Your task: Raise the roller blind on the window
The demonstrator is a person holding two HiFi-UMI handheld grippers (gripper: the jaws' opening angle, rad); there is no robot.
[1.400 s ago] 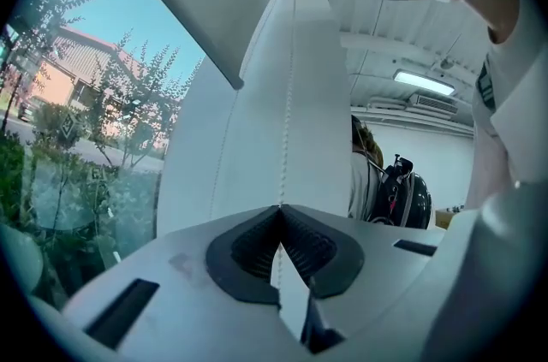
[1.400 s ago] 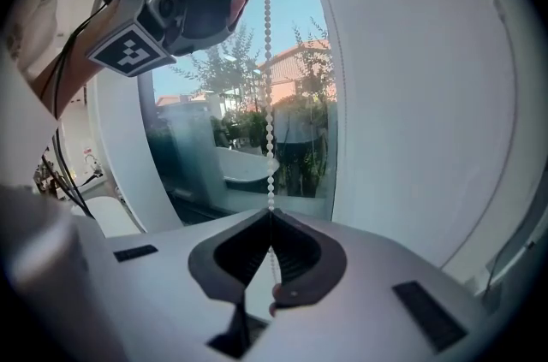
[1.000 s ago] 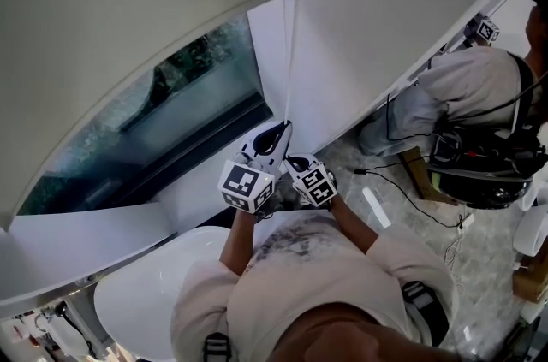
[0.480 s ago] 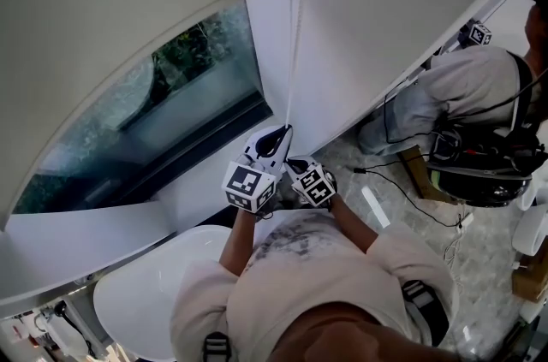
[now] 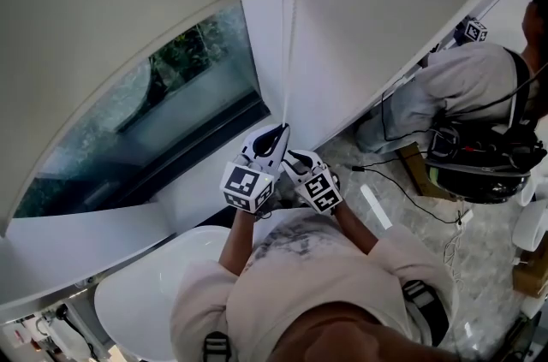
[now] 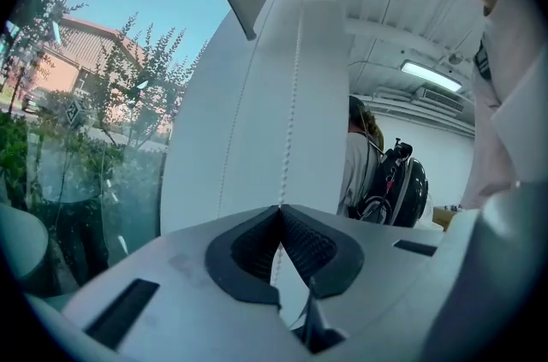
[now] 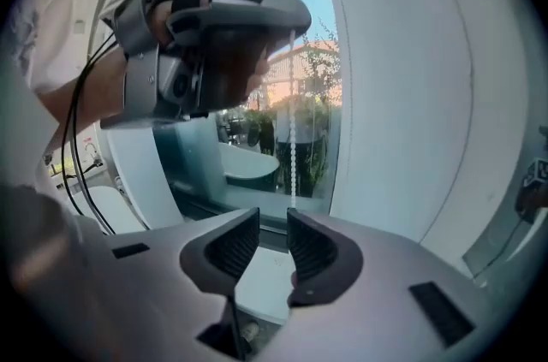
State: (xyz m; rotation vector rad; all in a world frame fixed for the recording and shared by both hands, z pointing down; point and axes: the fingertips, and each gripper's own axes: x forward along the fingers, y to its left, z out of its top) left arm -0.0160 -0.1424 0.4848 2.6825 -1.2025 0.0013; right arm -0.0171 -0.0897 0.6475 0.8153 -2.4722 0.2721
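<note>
The roller blind (image 5: 111, 1) fills the head view from 9 to 12 o'clock. Its bottom edge hangs partway down the window glass (image 5: 171, 103), leaving the lower pane uncovered. The bead chain (image 5: 287, 35) drops straight from 12 o'clock, along the white frame at the blind's right edge, to the left gripper (image 5: 279, 132) near the centre.

In the left gripper view, the left gripper (image 6: 279, 210) has its fingers (image 6: 321, 245) closed on the bead chain (image 6: 295, 95). The chain runs taut toward 12 o'clock, and a second strand lies at its 9 o'clock side.

The right gripper (image 5: 293, 158) sits just beside the left one, at its 4 o'clock. In its own view its fingers (image 7: 233, 242) stand apart with nothing between them. The chain (image 7: 291, 138) hangs just past their tips, at 12 o'clock.

Another person (image 5: 471, 86) with a backpack (image 5: 479, 168) is at 3 o'clock in the head view. A white tub (image 5: 145, 292) lies at 7 o'clock.
</note>
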